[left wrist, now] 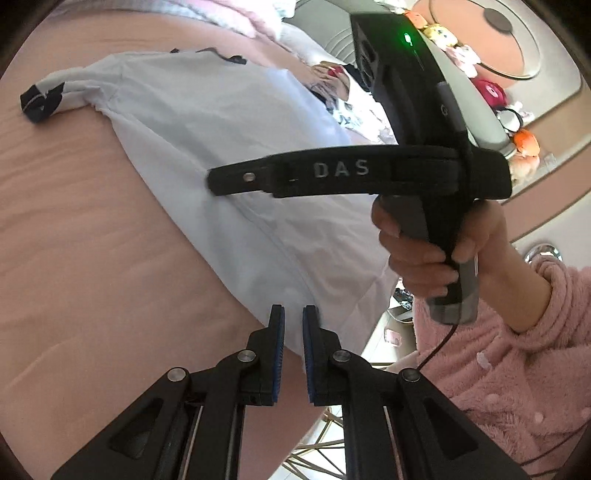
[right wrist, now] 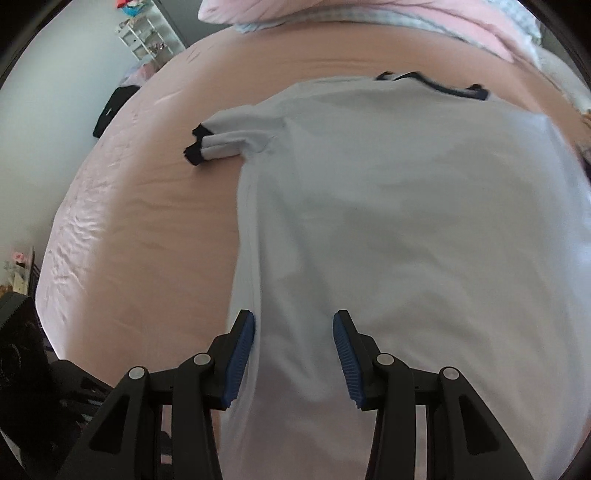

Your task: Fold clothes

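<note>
A white T-shirt [left wrist: 192, 122] with a dark collar [right wrist: 436, 83] and dark sleeve cuffs [right wrist: 195, 147] lies spread on a pink bed sheet [right wrist: 147, 221]. My left gripper [left wrist: 293, 317] is shut on the shirt's bottom corner, with white fabric pinched between its blue pads. My right gripper [right wrist: 293, 325] stands open over the lower shirt [right wrist: 406, 203], its left finger above the side seam, and its pads do not press the cloth. In the left wrist view the right gripper [left wrist: 212, 181] shows from the side in a hand [left wrist: 417, 254], its tip low over the shirt's edge.
Pink and checked pillows [right wrist: 295, 14] lie at the head of the bed. A dark garment [right wrist: 110, 107] hangs off the bed's far left edge. A white shelf [right wrist: 144, 33] stands by the wall. Plush toys [left wrist: 524, 144] line a ledge. A pink fleece sleeve [left wrist: 517, 350] is at the right.
</note>
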Action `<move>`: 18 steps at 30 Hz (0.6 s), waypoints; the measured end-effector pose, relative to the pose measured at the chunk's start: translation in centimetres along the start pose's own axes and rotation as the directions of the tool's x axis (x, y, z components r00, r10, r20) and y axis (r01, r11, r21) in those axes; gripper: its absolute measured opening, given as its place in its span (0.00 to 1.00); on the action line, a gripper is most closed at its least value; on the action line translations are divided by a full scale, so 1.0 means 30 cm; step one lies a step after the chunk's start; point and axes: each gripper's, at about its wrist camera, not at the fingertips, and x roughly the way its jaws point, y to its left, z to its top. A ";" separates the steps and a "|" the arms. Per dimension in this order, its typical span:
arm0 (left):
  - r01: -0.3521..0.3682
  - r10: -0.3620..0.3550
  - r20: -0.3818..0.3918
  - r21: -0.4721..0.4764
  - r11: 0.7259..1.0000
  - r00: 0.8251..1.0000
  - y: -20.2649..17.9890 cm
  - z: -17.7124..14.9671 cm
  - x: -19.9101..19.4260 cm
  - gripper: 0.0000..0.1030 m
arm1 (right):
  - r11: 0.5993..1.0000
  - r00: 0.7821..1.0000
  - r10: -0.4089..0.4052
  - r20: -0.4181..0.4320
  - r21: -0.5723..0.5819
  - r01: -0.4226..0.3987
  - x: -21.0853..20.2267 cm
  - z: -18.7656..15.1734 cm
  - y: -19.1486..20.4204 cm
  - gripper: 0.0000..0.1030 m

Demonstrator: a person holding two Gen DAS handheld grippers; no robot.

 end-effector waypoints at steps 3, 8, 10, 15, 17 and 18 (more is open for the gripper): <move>-0.007 0.007 0.015 0.000 1.000 1.000 0.000 -0.025 -0.034 0.08 | 0.999 0.999 -0.049 0.015 -0.005 0.049 -0.023 -0.020 -0.008 0.43; -0.070 0.076 0.054 -0.109 0.992 0.996 0.133 -0.122 -0.180 0.08 | 1.000 1.000 -0.017 -0.005 0.000 0.017 -0.049 -0.070 -0.011 0.43; -0.104 0.122 0.084 -0.189 0.977 0.989 0.168 -0.131 -0.200 0.08 | 0.996 0.998 -0.020 -0.057 -0.090 0.015 0.014 -0.095 0.057 0.43; -0.121 0.176 0.151 -0.315 0.941 0.973 0.226 -0.161 -0.253 0.08 | 0.941 0.999 -0.044 -0.025 -0.338 0.033 0.045 -0.199 0.256 0.50; -0.095 0.153 0.169 -0.308 0.947 0.974 0.217 -0.168 -0.256 0.08 | 0.942 0.999 0.026 -0.038 -0.332 -0.037 0.029 -0.205 0.266 0.50; -0.085 0.143 0.175 -0.305 0.949 0.974 0.216 -0.173 -0.258 0.08 | 0.948 0.995 0.091 -0.050 -0.300 -0.102 0.011 -0.200 0.253 0.50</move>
